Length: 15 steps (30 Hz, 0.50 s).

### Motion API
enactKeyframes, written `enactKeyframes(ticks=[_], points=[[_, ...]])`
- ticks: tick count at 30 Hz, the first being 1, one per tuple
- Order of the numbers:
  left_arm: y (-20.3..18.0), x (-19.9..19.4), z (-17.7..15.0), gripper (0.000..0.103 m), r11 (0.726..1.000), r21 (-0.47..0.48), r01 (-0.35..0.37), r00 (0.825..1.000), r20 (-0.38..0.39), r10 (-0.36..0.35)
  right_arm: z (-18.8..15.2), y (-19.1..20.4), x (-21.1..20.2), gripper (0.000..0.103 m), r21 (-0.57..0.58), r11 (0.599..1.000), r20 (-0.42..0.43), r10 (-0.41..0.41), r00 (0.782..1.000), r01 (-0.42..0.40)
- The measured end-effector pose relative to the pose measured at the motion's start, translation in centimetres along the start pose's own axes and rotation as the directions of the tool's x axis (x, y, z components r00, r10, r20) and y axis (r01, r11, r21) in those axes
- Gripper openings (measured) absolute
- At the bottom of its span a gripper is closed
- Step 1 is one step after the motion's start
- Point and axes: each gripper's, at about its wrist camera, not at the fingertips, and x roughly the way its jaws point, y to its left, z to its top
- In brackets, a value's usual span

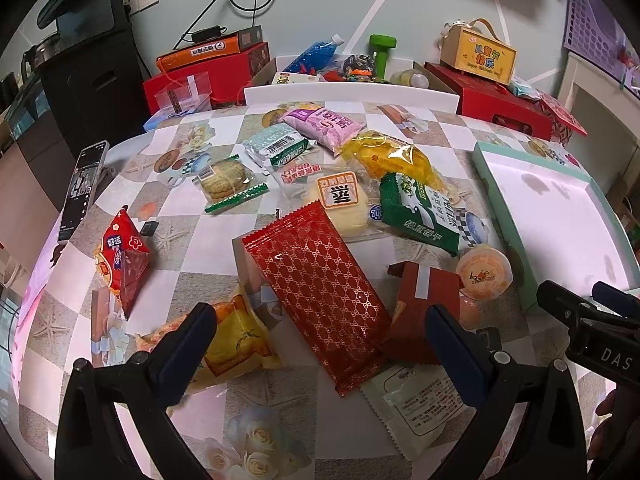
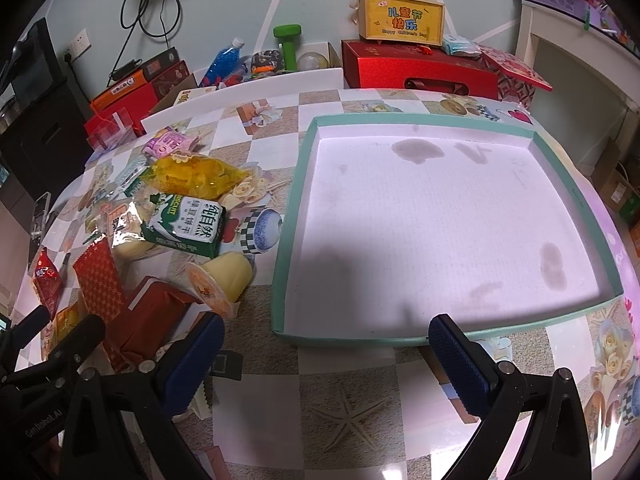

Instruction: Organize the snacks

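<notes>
Snacks: scattered loose across the checked tablecloth, left of the mint-edged tray; none in the tray yet.

- Red patterned packet: nearest, lying flat between the fingers of the left gripper, overlapping a brown-red packet and a white sachet. Risk: a pinch here lifting or dragging the neighbours too.
- Jelly cup: tipped on its side just beside the tray wall. Risk: rolling if nudged.
- Green biscuit pack, yellow bag: heaped together, slick film; likely to slide when one is pulled.
- Orange-yellow bag: partly under the left finger; contact unclear.

Left gripper: jaws spread wide, holding nothing. Right gripper: jaws spread, empty, near the tray's front edge. Risk: grippers close together, possible collision.

Phone: at far table edge, well apart.
</notes>
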Motion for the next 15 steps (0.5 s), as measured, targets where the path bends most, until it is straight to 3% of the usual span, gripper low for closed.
enactKeyframes(ticks=[15], points=[[0.12,0.03,-0.08,0.103,1.000,0.001,0.000,1.000,-0.004,0.000,0.02,0.26,0.02,0.103,-0.010,1.000,-0.003,0.003,1.000,-0.003]])
